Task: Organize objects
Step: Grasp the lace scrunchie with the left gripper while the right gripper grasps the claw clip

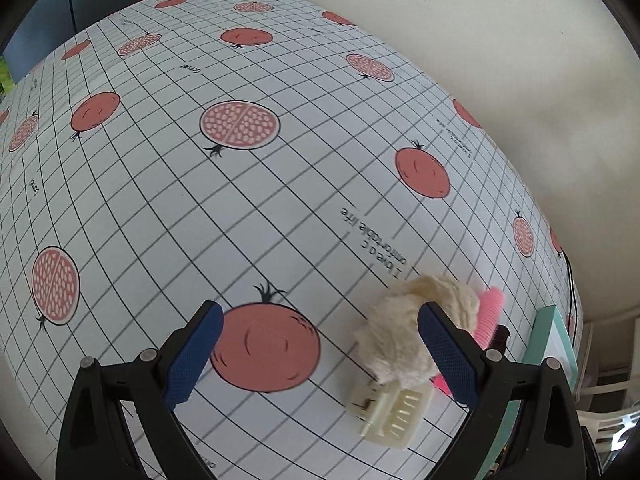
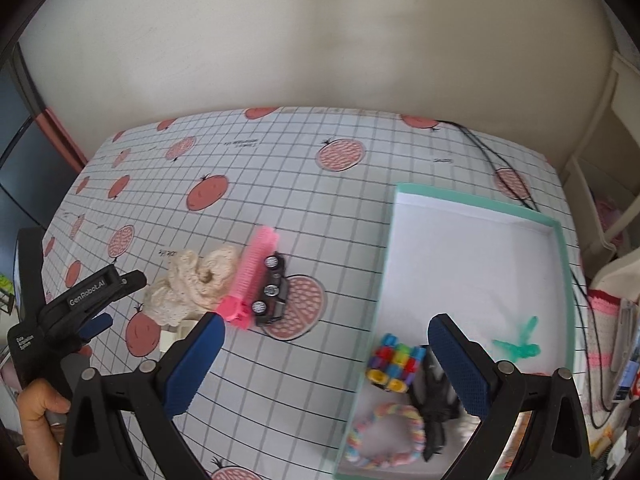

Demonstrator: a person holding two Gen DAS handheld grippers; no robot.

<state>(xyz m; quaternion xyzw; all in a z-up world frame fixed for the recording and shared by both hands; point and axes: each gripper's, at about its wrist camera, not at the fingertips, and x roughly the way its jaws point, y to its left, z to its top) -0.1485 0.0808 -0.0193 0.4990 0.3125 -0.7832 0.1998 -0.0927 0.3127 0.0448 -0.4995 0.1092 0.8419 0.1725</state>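
Partly done, judging by the layout: the teal box (image 2: 558, 236) already holds a colourful block toy (image 2: 394, 364), pastel bracelet (image 2: 386, 432), black item (image 2: 434, 404) and green clip (image 2: 518, 346). On the table (image 2: 320, 208) the fluffy cream hair claw (image 1: 404, 344), pink comb (image 2: 254, 276) and toy car (image 2: 274, 292) remain outside. Left gripper (image 1: 320, 356) and right gripper (image 2: 326, 364) both spread wide, holding nothing; left sits beside the claw, right hovers over the box edge.

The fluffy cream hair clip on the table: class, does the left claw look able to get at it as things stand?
Probably yes. The left claw is open, and the fluffy cream hair clip lies just ahead by its right finger, uncovered. The pink comb touches its far side only.
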